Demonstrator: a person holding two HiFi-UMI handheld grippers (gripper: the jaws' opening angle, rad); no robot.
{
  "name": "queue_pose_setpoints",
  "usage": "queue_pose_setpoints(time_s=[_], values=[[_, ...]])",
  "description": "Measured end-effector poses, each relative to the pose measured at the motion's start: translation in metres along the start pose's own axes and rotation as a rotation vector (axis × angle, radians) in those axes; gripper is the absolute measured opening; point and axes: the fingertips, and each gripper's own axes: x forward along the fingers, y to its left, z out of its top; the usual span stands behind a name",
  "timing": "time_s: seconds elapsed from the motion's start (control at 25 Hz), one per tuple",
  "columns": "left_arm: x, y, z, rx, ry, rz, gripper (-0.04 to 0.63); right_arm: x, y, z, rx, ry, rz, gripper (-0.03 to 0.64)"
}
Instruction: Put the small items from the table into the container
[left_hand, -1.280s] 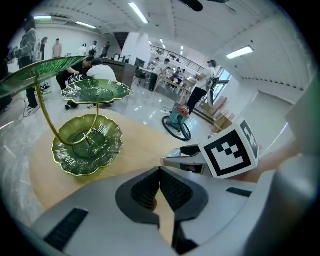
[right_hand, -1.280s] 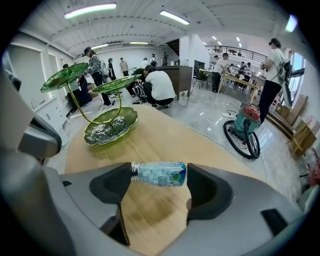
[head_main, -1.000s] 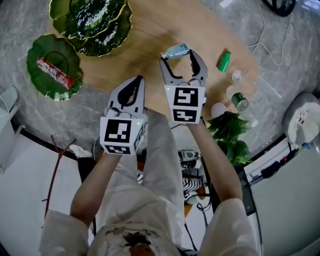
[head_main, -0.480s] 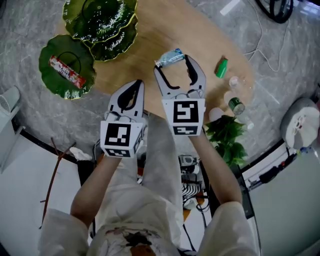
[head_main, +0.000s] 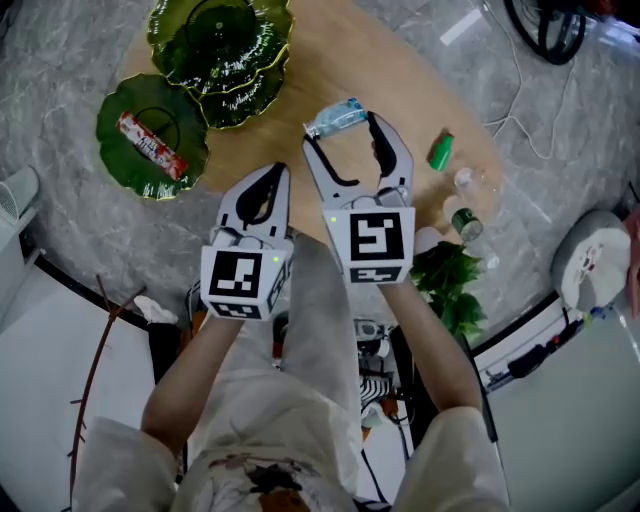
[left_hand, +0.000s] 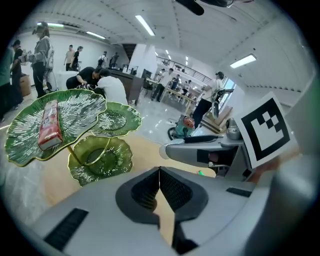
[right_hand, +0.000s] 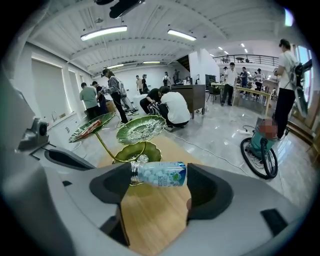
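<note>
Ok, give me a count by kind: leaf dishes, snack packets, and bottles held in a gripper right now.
Green leaf dishes: 3
Red snack packets: 1
Small bottles held in the right gripper: 1
Total: 5

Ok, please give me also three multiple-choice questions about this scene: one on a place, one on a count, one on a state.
1. Where does the red snack bar lie?
A. on the bare tabletop
B. on a green leaf dish
C. on the floor

2. How many green leaf dishes are there?
A. two
B. three
C. five

3. The right gripper is:
A. shut and empty
B. open and empty
C. shut on a small bottle

Answers:
1 B: the bar rests in the leftmost dish.
2 B: three dishes show in every view.
3 C: the bottle sits clamped end to end between the jaws.
</note>
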Motion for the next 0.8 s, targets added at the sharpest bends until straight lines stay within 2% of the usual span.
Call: queue_pose_setpoints(time_s=[0.36,0.8], values=[[-0.003,0.005,0.011,-0.037,-0.027,0.018,0.008,0.012,0.020,0.030,-0.044,-0.036,0.052,0.359],[-0.005,0.017,0.017,-0.087,-0.050,0.038,0.008,0.035,0.048,0.071,-0.148,-0.101,0.115,0.359]])
